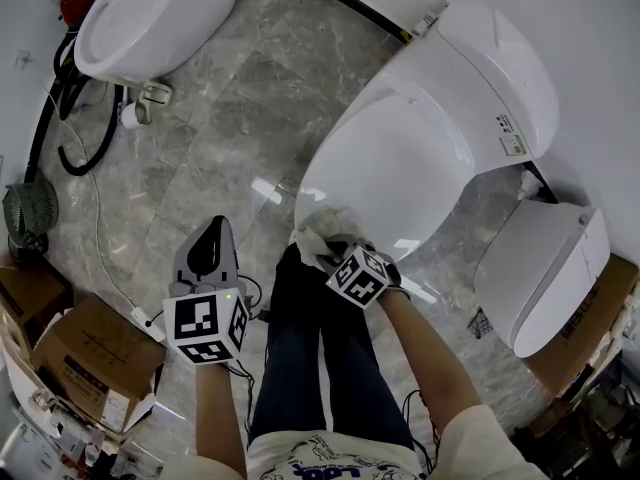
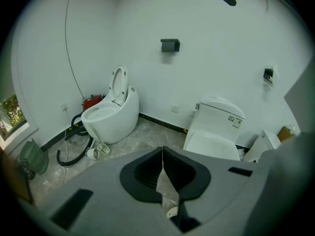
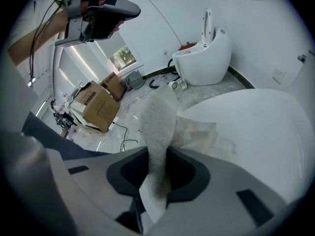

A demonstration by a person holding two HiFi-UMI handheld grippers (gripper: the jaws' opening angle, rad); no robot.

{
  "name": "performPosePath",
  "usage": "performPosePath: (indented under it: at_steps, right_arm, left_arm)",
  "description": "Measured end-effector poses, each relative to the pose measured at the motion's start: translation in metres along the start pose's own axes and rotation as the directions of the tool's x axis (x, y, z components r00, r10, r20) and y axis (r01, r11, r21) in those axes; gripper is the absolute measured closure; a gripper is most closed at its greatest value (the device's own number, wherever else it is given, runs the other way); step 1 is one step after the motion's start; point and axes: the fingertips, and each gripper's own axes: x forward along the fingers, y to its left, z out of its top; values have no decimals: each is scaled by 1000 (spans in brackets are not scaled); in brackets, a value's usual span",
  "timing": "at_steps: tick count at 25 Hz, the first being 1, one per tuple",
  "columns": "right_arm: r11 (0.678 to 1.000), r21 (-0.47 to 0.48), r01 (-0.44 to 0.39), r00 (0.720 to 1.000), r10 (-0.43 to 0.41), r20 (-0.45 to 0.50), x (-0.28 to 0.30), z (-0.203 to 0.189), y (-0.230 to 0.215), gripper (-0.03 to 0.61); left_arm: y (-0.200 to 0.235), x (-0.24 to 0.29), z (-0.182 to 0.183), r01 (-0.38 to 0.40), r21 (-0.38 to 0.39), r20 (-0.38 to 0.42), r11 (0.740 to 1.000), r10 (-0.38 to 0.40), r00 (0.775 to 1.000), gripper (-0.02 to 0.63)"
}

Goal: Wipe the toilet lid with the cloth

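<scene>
Right gripper [image 3: 157,157] clamped on white cloth [image 3: 158,119], cloth draped over near edge of toilet lid [image 3: 246,127] just ahead of its jaws, left gripper [image 2: 163,154] pressed together, empty, off the lid, bare floor [image 2: 147,132] lay open ahead.

fuzzy white terry cloth [image 3: 158,122], glossy smooth white toilet lid [image 1: 400,158], polished grey marble-look floor [image 1: 225,118], matt brown cardboard box [image 1: 95,353]

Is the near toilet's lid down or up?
Down: the toilet lid lies flat and closed, with the cloth resting on its front edge.
</scene>
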Motion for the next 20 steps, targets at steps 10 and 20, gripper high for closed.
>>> performPosePath:
  at_steps: [10, 20]
  right_arm:
    - [998, -51, -38, 998, 35, -46, -38, -25, -46, 494]
    - [993, 100, 60, 998, -61, 9, -83, -37, -115, 494]
  left_arm:
    - [-16, 12, 0, 25, 5, -21, 1000, -25, 999, 604]
    - [-23, 18, 11, 41, 35, -24, 999, -40, 999, 604]
